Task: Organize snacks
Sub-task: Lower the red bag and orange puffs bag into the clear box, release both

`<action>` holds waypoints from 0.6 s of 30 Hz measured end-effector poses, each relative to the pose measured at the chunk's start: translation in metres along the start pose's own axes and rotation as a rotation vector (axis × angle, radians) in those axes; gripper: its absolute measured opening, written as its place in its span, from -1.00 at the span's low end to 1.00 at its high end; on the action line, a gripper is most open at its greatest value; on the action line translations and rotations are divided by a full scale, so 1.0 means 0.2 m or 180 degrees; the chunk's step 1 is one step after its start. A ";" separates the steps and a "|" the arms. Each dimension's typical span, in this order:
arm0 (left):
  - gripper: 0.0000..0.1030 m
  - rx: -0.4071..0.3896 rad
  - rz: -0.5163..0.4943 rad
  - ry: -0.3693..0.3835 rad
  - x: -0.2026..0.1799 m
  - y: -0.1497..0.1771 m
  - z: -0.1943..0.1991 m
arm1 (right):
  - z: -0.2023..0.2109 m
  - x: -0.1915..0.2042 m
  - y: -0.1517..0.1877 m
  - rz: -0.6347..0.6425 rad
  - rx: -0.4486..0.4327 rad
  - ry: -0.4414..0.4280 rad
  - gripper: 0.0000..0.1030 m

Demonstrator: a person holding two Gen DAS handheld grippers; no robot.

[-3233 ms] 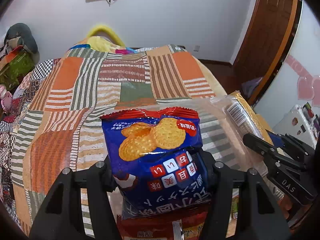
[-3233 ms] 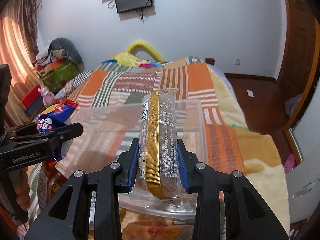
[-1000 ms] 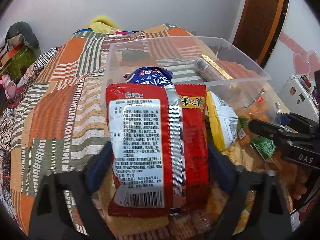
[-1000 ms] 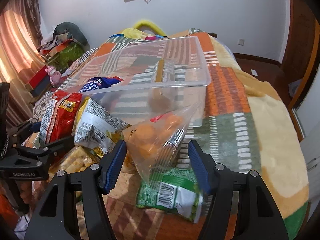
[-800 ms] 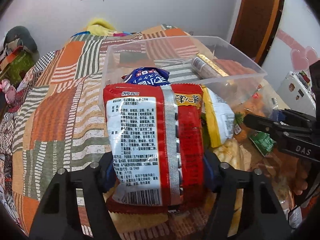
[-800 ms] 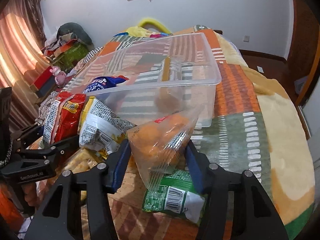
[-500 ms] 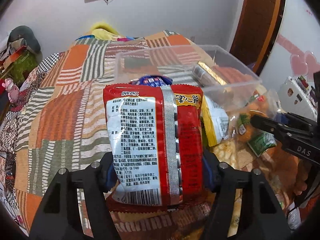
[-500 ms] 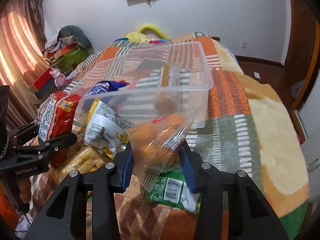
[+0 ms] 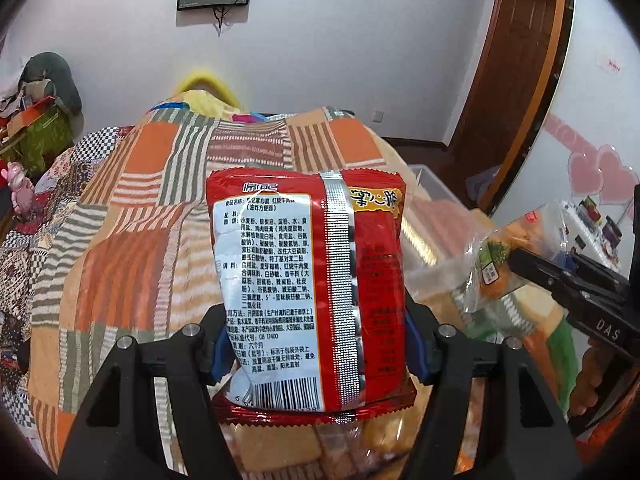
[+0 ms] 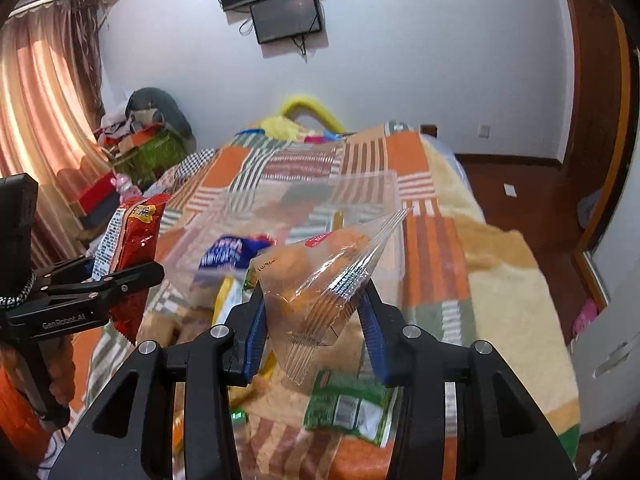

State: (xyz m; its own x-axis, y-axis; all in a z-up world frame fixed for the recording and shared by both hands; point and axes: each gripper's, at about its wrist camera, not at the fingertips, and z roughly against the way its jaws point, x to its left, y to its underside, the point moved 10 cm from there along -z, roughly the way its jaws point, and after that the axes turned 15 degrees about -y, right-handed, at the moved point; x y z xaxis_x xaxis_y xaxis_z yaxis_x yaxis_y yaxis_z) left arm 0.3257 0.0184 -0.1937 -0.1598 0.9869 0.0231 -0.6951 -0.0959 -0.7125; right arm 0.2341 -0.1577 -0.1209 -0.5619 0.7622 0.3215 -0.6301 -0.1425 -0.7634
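My left gripper (image 9: pixel 316 352) is shut on a red snack packet (image 9: pixel 308 280) with a white label panel and holds it upright above the bed; it also shows in the right wrist view (image 10: pixel 128 248). My right gripper (image 10: pixel 314 332) is shut on a clear bag of orange buns (image 10: pixel 320 280), lifted off the bed; the bag also shows at the right of the left wrist view (image 9: pixel 508 256). A clear plastic bin (image 10: pixel 384 200) lies ahead on the patchwork blanket with a blue cracker bag (image 10: pixel 228 254) in it.
Loose snacks lie on the blanket below: a green packet (image 10: pixel 348 408), a yellow-and-white packet (image 10: pixel 226 300) and cracker packs (image 9: pixel 280 452). The bed's right edge (image 10: pixel 552 320) drops to a wooden floor. Clutter and curtains stand at the left.
Both grippers closed on their packets and lifted them: the left raised the red packet, the right raised the clear bun bag. The bin now sits lower and partly hidden.
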 end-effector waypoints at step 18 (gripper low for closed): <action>0.29 0.0315 0.0012 -0.0131 -0.15 -0.24 -0.38 | -0.24 -0.09 -0.17 0.0028 0.0045 0.0122 -0.24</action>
State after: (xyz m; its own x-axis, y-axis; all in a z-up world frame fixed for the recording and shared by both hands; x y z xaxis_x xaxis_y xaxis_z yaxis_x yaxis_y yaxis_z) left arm 0.4173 0.0039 -0.2141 -0.1897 0.9805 0.0508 -0.7601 -0.1139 -0.6398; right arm 0.2909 -0.1363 -0.1274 -0.5467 0.7845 0.2928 -0.6329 -0.1582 -0.7579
